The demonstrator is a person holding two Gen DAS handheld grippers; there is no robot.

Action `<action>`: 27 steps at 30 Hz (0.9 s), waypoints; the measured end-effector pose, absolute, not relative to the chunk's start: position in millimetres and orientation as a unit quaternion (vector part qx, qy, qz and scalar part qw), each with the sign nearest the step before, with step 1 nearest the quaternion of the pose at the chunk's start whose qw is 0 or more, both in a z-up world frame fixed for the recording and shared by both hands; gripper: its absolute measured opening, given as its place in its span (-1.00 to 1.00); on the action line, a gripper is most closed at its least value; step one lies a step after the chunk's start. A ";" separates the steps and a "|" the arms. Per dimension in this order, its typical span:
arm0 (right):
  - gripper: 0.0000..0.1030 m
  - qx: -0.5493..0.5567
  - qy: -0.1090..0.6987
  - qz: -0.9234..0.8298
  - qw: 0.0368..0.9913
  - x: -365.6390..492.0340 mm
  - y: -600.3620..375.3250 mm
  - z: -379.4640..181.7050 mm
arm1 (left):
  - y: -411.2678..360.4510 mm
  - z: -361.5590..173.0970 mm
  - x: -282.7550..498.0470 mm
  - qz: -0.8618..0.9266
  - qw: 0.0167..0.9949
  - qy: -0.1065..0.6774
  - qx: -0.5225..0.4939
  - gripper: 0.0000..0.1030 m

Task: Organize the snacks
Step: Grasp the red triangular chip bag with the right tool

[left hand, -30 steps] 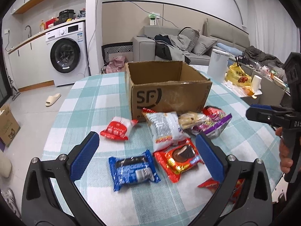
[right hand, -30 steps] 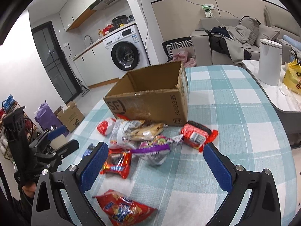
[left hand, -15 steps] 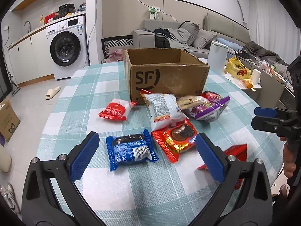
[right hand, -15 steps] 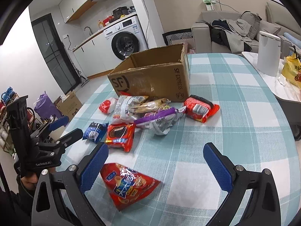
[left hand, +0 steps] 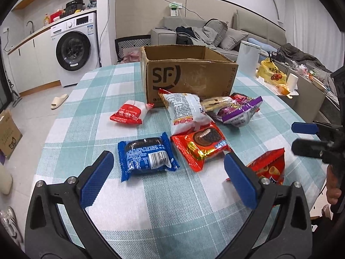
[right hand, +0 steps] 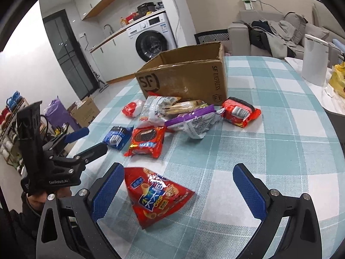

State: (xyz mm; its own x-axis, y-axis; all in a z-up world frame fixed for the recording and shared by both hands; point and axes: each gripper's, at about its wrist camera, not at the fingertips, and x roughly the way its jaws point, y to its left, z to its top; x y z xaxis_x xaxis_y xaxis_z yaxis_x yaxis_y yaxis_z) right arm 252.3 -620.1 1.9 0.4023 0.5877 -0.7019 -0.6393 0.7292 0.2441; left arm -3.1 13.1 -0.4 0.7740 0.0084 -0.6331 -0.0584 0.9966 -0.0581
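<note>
We are holding our left gripper (left hand: 168,178) wide apart over the flat blue cookie packet (left hand: 148,158), and our right gripper (right hand: 179,188) wide apart around the red triangle chip bag (right hand: 154,195). More snack packets are lying before the open brown cardboard box (left hand: 189,75) reading "SF" and "SF EXPRESS" on the checked green-and-white tablecloth (right hand: 269,142).

Matt brown cardboard box (left hand: 189,75) at the frame's centre; below it, glossy crinkled plastic snack packets, such as the blue one (left hand: 147,158), lie on a woven checked tablecloth (left hand: 172,211).
</note>
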 end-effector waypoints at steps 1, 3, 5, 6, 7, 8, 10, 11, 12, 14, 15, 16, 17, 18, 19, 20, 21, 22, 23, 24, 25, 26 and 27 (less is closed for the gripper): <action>0.99 -0.038 0.409 0.371 0.833 250.2 -617.1 -0.6 | 12.6 -1.7 -3.3 0.017 0.941 0.337 -0.037 0.97; 0.99 -0.049 0.415 0.381 0.825 245.7 -611.5 -5.9 | 11.3 -4.0 -4.1 0.014 0.939 0.340 -0.038 0.97; 0.99 -0.064 0.421 0.386 0.818 243.3 -605.7 -10.6 | 9.7 -7.1 -3.8 0.012 0.938 0.343 -0.036 0.97; 0.99 -0.070 0.425 0.388 0.815 242.4 -603.9 -14.0 | 9.1 -8.1 -3.1 0.011 0.938 0.345 -0.035 0.97; 0.99 -0.075 0.428 0.390 0.812 241.5 -601.1 -17.0 | 8.4 -9.0 -3.2 0.010 0.938 0.346 -0.035 0.97; 0.99 -0.079 0.430 0.393 0.809 240.8 -598.2 -20.1 | 7.8 -10.1 -3.0 0.010 0.937 0.346 -0.035 0.97; 0.99 -0.084 0.436 0.396 0.803 241.1 -594.0 -26.4 | 7.4 -10.9 -2.9 0.009 0.937 0.347 -0.035 0.97; 0.99 -0.088 0.441 0.394 0.802 241.8 -591.5 -30.6 | 7.1 -12.3 -1.7 0.009 0.936 0.349 -0.035 0.97; 0.99 -0.091 0.444 0.392 0.801 243.3 -589.9 -34.7 | 7.0 -12.8 -1.2 0.009 0.936 0.351 -0.035 0.97; 0.99 -0.094 0.451 0.384 0.800 244.7 -588.1 -40.6 | 6.8 -15.5 0.5 0.008 0.935 0.354 -0.036 0.97; 0.99 -0.093 0.456 0.379 0.800 246.8 -587.6 -44.5 | 6.7 -17.1 1.1 0.007 0.934 0.356 -0.036 0.97; 0.99 -0.092 0.459 0.377 0.799 248.4 -587.9 -46.7 | 6.6 -19.1 1.9 0.006 0.933 0.359 -0.037 0.97; 0.99 -0.089 0.460 0.375 0.800 250.2 -588.4 -48.5 | 6.2 -21.4 3.3 0.004 0.931 0.363 -0.037 0.97; 0.99 -0.088 0.457 0.376 0.801 249.8 -589.2 -47.8 | 5.5 -23.2 4.8 0.005 0.930 0.365 -0.035 0.97; 0.99 -0.089 0.458 0.374 0.801 250.6 -589.4 -48.3 | 5.1 -24.8 5.5 0.006 0.929 0.367 -0.034 0.97; 0.99 -0.089 0.457 0.374 0.802 251.4 -589.4 -48.2 | 4.7 -26.5 7.0 0.007 0.929 0.370 -0.033 0.97; 0.99 -0.089 0.457 0.374 0.802 251.9 -590.1 -47.6 | 4.6 -27.3 8.1 0.007 0.928 0.371 -0.034 0.97; 0.99 -0.089 0.456 0.375 0.802 253.1 -590.5 -48.1 | 4.7 -28.0 8.4 0.008 0.928 0.372 -0.034 0.97; 0.99 -0.090 0.456 0.373 0.803 254.1 -591.3 -48.2 | 4.5 -28.3 8.9 0.008 0.927 0.372 -0.035 0.97; 0.99 -0.091 0.456 0.371 0.804 254.2 -591.8 -47.8 | 4.5 -28.3 8.8 0.008 0.927 0.372 -0.035 0.97; 0.99 -0.093 0.456 0.366 0.806 255.8 -592.4 -47.9 | 4.7 -28.9 9.7 0.008 0.927 0.373 -0.036 0.97; 0.99 -0.094 0.455 0.362 0.808 257.6 -593.3 -48.1 | 5.0 -29.6 11.0 0.008 0.927 0.374 -0.037 0.97; 0.99 -0.094 0.455 0.359 0.810 258.6 -594.9 -48.0 | 5.0 -30.2 12.2 0.009 0.926 0.375 -0.037 0.97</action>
State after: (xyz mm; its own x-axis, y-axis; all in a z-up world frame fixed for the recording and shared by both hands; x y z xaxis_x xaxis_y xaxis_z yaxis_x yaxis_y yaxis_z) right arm 258.6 -594.9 -48.0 0.3291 0.4952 -0.8040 -0.6664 0.7251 0.1738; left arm 12.2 5.0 -30.2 0.7189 -0.0105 -0.6950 -0.0447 0.9971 -0.0613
